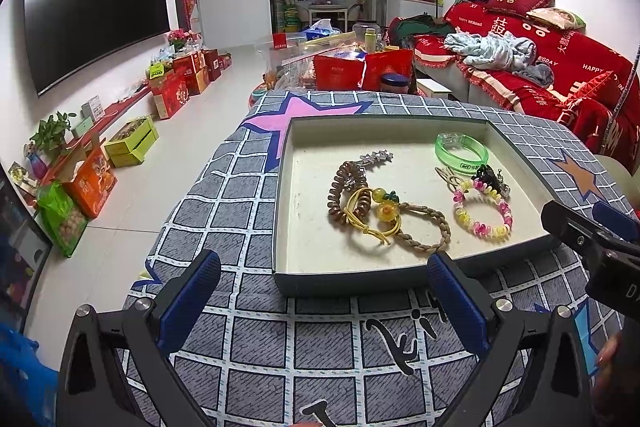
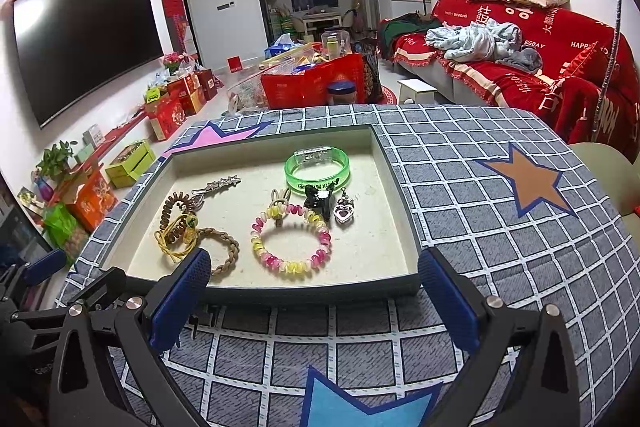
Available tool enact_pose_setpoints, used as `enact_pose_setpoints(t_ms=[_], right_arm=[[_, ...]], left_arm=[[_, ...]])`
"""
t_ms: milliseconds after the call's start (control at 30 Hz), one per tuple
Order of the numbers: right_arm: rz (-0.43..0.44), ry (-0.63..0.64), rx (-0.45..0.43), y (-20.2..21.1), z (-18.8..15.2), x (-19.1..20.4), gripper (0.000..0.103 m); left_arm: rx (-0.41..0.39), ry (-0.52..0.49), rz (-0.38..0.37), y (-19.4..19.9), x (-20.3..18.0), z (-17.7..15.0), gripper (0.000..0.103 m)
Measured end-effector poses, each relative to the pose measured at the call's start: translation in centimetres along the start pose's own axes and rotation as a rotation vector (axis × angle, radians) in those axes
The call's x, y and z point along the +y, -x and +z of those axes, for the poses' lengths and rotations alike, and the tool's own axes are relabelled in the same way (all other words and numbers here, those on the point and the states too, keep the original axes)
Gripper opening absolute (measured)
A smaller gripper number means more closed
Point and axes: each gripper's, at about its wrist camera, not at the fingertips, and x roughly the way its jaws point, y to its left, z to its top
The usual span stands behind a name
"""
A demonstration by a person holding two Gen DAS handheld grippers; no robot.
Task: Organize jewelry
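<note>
Both claws wide apart, empty: left gripper point(image 1: 324, 301), right gripper point(image 2: 314, 297). Jewelry in tray point(image 2: 400, 187) at twelve o'clock; braided bracelet point(image 2: 228, 247) partly hidden behind right finger point(image 2: 180, 301).

surface: grid-patterned star cloth point(image 2: 460, 163) | on it: shallow grey tray point(image 2: 400, 187) holding jewelry

Jewelry in tray point(image 2: 400, 195) (claw point(image 2: 314, 287) agape)

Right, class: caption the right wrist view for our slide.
Open right gripper hovers before a shallow tray holding a green bangle, pink-and-yellow coil bracelet and heart pendant.
</note>
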Motion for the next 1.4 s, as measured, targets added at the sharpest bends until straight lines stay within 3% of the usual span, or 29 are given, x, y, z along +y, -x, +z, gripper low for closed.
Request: enact_pose_setpoints(t_ms=[1400], right_arm=[[-0.001,0.002,0.0,0.0,-0.1,0.3,0.103]], left_arm=[[0.012,-0.002,-0.004,-0.1,0.2,-1.2,0.103]])
